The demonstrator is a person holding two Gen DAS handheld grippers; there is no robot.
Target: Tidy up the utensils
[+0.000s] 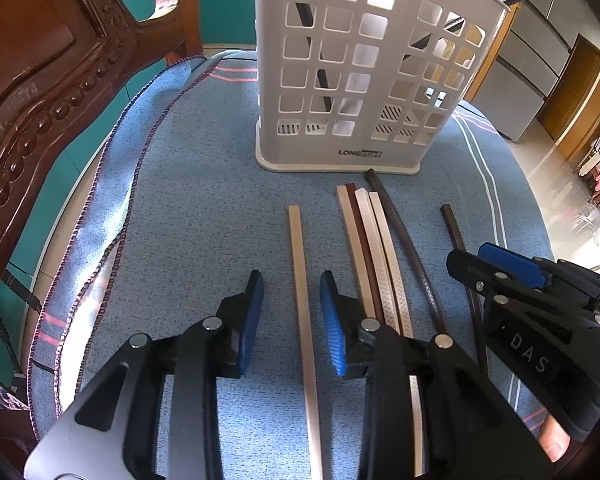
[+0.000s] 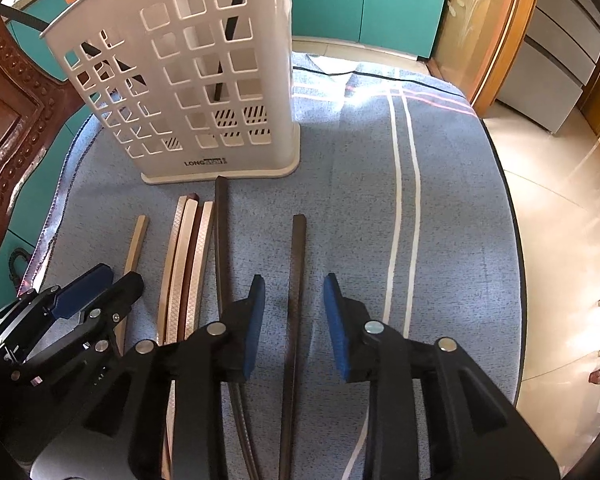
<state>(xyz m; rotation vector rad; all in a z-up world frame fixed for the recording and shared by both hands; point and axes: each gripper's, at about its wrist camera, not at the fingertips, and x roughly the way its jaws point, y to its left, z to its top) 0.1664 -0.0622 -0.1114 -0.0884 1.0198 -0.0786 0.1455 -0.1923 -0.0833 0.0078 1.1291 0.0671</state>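
Observation:
Several chopsticks lie on a blue cloth in front of a white perforated holder (image 1: pixel 340 80), also in the right wrist view (image 2: pixel 204 80). My left gripper (image 1: pixel 292 312) is open, its fingers on either side of a single beige chopstick (image 1: pixel 300 280). My right gripper (image 2: pixel 294 316) is open, straddling a dark brown chopstick (image 2: pixel 296 280). A bundle of beige and brown chopsticks (image 1: pixel 364 248) lies between the two, with a dark one (image 1: pixel 404 248) beside it. Dark sticks stand inside the holder. The right gripper shows in the left wrist view (image 1: pixel 496 264); the left gripper shows in the right wrist view (image 2: pixel 100 284).
A carved wooden chair back (image 1: pixel 40 92) stands at the left. The blue cloth (image 2: pixel 440 220) covers a round table whose edge drops to a tiled floor (image 2: pixel 560 200) on the right. Teal cabinets (image 2: pixel 360 0) stand behind.

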